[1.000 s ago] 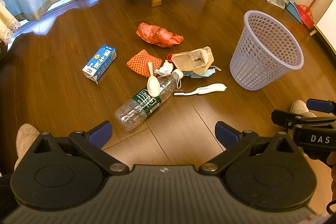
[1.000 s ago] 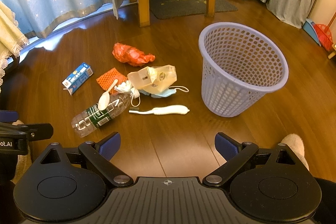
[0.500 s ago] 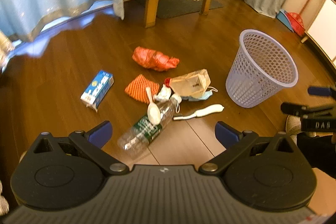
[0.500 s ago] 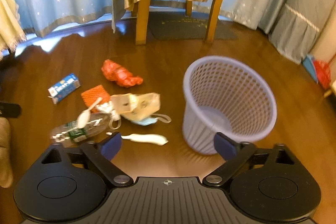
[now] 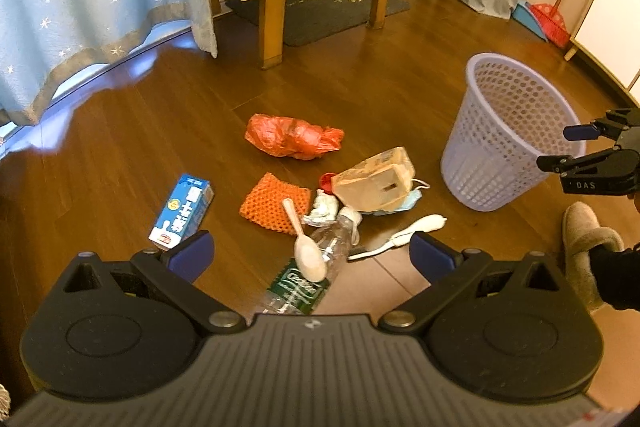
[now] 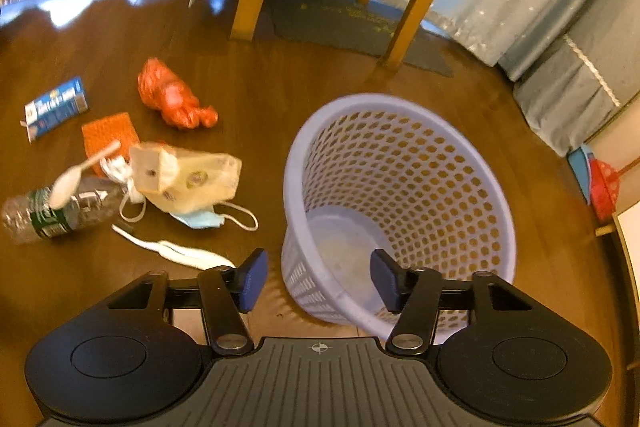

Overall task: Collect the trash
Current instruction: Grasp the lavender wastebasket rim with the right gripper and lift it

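A lavender mesh basket (image 5: 508, 131) stands on the wooden floor, right of a trash pile: red plastic bag (image 5: 292, 137), blue carton (image 5: 182, 213), orange mesh (image 5: 276, 205), white spoon (image 5: 306, 255) lying on a clear bottle (image 5: 308, 279), beige bag (image 5: 376, 183), face mask (image 5: 412, 199), white brush (image 5: 412, 231). My left gripper (image 5: 312, 259) hangs open above the bottle, holding nothing. My right gripper (image 6: 319, 279) straddles the near wall of the basket (image 6: 400, 187), one finger outside and one inside. Its jaws are closing and the pads are not touching the wall.
A wooden chair (image 5: 272, 27) draped with tan cloth stands behind the pile on a dark mat (image 5: 320, 11). Curtains run along the back. A red broom and blue dustpan (image 5: 540, 23) lean at the far right. A slippered foot (image 5: 588, 247) stands beside the basket.
My right gripper has swung right and down from above the pile to the basket's rim, and its jaws have narrowed. My left gripper has drifted, so the pile now sits lower in its view.
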Demonstrator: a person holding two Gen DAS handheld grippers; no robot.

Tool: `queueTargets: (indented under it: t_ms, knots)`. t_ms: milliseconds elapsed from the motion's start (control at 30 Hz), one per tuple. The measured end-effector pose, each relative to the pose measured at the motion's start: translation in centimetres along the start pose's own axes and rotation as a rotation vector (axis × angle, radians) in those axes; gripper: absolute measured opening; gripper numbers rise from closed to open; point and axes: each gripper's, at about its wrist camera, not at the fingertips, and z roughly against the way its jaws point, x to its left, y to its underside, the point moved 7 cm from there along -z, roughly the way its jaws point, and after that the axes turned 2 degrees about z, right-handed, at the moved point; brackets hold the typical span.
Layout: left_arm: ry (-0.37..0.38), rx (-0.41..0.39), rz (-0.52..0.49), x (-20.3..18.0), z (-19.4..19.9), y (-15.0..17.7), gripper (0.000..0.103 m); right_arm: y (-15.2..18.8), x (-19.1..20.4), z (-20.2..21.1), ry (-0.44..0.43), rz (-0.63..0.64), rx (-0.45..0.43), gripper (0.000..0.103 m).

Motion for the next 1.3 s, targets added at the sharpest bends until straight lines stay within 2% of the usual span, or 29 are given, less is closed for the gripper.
queueTargets:
  t_ms: [200, 300, 533, 667, 800, 1067, 1300]
  knots:
    - [-0.015, 0.036, -0.011, 0.6, -1.0, 0.0, 0.102, 0.5, -0.1, -2.5, 0.001, 0.056, 0.032, 0.045]
    - [-0.008, 0.029, -0.061, 0.0, -1.1, 0.1, 0.102, 0.8, 0.0, -3.2, 0.0, 0.079, 0.041, 0.04]
    - [0.006, 0.037, -0.127, -1.1, -1.5, 1.0, 0.102, 0.5, 0.4, -4.1, 0.014, 0.129, 0.031, 0.03]
    - [0.008, 0.048, -0.131, -1.0, -1.7, 1.4, 0.102, 0.4, 0.7, -4.4, 0.026, 0.161, 0.025, 0.021]
    - [0.015, 0.049, -0.132, -1.1, -1.7, 1.4, 0.102, 0.7, 1.4, -4.4, 0.052, 0.21, 0.017, 0.018]
    - [0.016, 0.046, -0.142, -1.2, -1.7, 1.1, 0.102, 1.9, 4.3, -4.6, 0.075, 0.356, 0.013, 0.011]
    - [0.009, 0.051, -0.181, -1.1, -2.2, 0.7, 0.102, 3.6, 7.9, -5.2, 0.09, 0.516, 0.012, 0.01]
